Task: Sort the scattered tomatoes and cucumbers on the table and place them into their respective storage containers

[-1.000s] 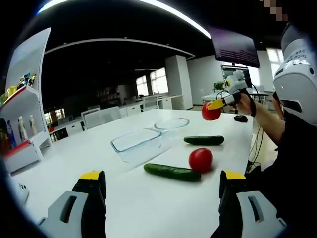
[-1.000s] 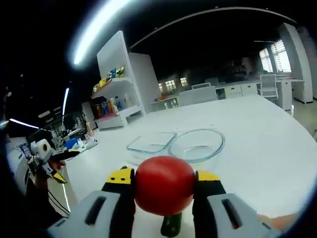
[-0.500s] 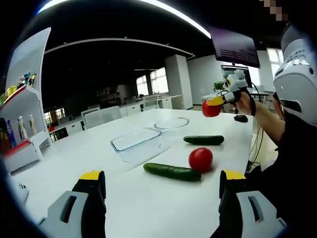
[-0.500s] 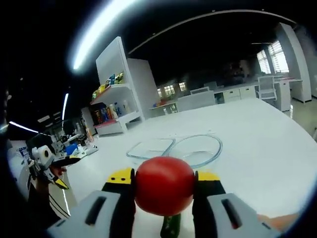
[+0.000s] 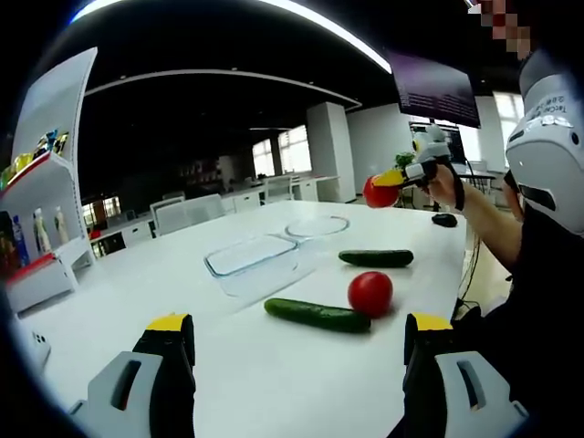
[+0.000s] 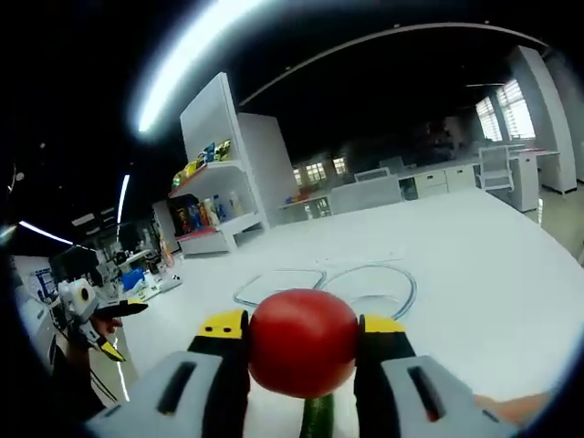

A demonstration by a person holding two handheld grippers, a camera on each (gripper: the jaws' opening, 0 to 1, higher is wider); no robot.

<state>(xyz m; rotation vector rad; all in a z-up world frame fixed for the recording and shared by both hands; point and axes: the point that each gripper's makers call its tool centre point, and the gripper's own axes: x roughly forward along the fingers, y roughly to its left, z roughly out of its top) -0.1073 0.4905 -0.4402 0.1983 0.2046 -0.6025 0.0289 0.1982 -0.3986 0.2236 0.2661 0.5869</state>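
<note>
- While the right gripper [image 6: 302, 339] clenched a tomato [image 6: 303, 340] above the white table [image 5: 274, 360], near the round bowl [image 6: 370, 278].
- The left gripper [image 5: 290, 342] hovered with jaws apart, holding nothing.

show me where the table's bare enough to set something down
Bare: the table between the left tool and the near cucumber, and left of the dish. Crowded: around the tomato, far cucumber and bowl.
</note>
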